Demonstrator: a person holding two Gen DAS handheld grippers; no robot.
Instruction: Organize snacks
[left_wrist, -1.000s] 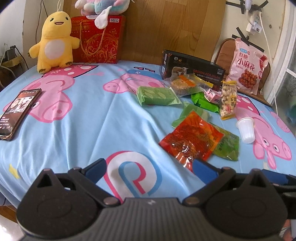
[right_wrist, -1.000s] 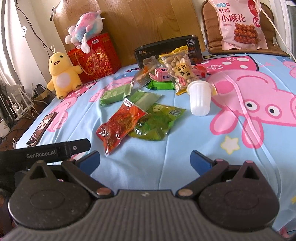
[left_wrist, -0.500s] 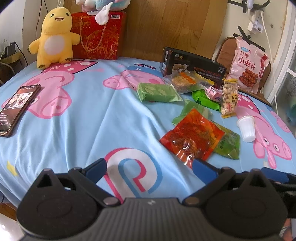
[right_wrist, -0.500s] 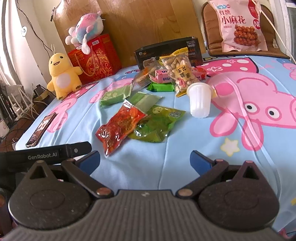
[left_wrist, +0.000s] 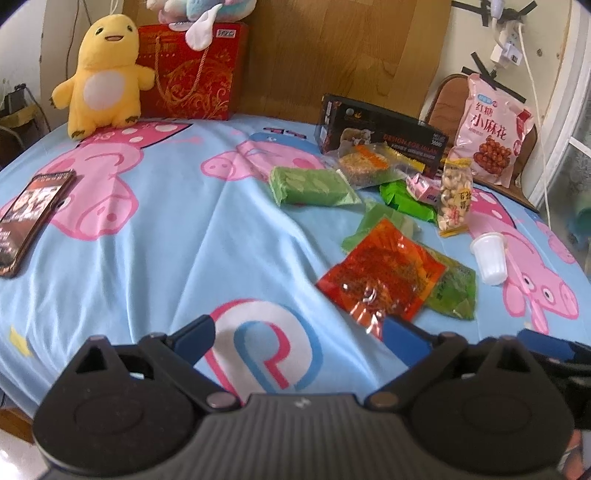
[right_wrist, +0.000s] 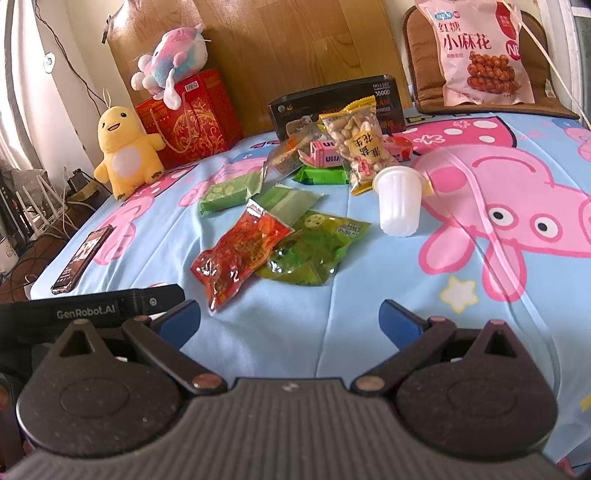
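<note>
Several snack packs lie on a blue pig-print tablecloth (left_wrist: 166, 258). A red packet (left_wrist: 380, 275) (right_wrist: 240, 251) overlaps a green pickle packet (left_wrist: 456, 291) (right_wrist: 317, 243). Behind them are a green wafer pack (left_wrist: 312, 186) (right_wrist: 229, 192), a peanut bag (left_wrist: 454, 195) (right_wrist: 360, 142), a clear cracker pack (left_wrist: 364, 164), a pink carton (right_wrist: 325, 157) and a white jelly cup (left_wrist: 489, 256) (right_wrist: 399, 203). My left gripper (left_wrist: 297, 339) is open and empty, just short of the red packet. My right gripper (right_wrist: 290, 319) is open and empty in front of the packets.
A black box (left_wrist: 380, 136) stands at the back. A big pink snack bag (left_wrist: 487, 129) leans on a chair. A yellow plush (left_wrist: 101, 77) and a red gift bag (left_wrist: 188, 72) stand back left. A phone (left_wrist: 29, 218) lies at the left edge.
Both grippers have crept slightly forward toward the snacks. Nothing on the table has moved and both stay open.
</note>
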